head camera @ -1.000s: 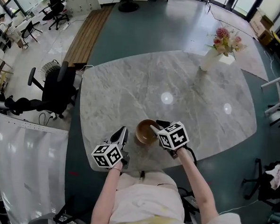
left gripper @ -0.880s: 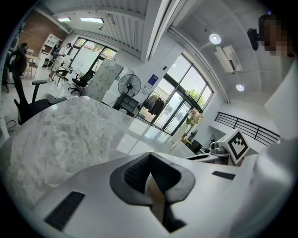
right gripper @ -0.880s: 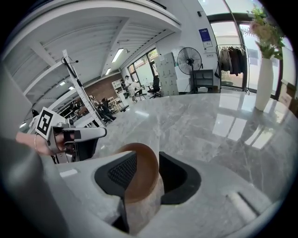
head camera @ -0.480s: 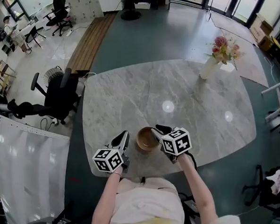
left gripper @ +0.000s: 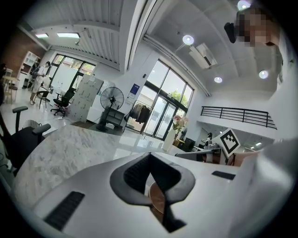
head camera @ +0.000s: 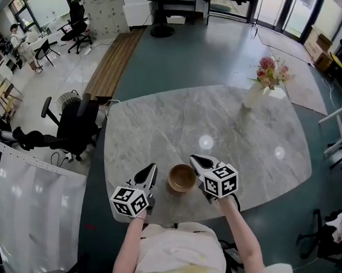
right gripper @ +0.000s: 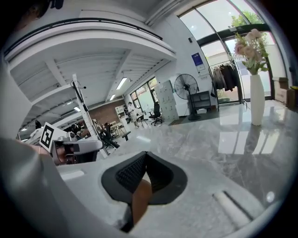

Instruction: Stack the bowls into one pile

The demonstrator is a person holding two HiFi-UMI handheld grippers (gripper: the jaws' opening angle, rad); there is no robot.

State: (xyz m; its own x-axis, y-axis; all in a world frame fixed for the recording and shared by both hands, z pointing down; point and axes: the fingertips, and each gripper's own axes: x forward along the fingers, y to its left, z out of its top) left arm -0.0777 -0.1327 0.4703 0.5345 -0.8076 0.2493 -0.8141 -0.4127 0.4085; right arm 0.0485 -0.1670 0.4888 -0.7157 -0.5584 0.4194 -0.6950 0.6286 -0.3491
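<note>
One brown wooden bowl (head camera: 182, 178) stands on the marble table (head camera: 160, 121) near its front edge; whether more bowls sit nested in it I cannot tell. My left gripper (head camera: 151, 169) hovers just left of the bowl, shut and holding nothing. My right gripper (head camera: 195, 159) is just right of the bowl's rim, shut and empty, clear of the rim. In the left gripper view the pads of the left gripper (left gripper: 150, 160) meet, with a sliver of the bowl (left gripper: 158, 202) behind them. The right gripper (right gripper: 145, 162) shows the same, the bowl (right gripper: 139, 200) behind its closed pads.
A white vase of pink flowers (head camera: 255, 93) stands at the table's far right. A black office chair (head camera: 76, 124) sits off the table's left edge, and a wooden bench (head camera: 115, 63) lies farther back. The person's body is at the table's front edge.
The right gripper was open at the bowl's rim; now it is shut and drawn a little away. Both grippers have lifted. The bowl stays where it was.
</note>
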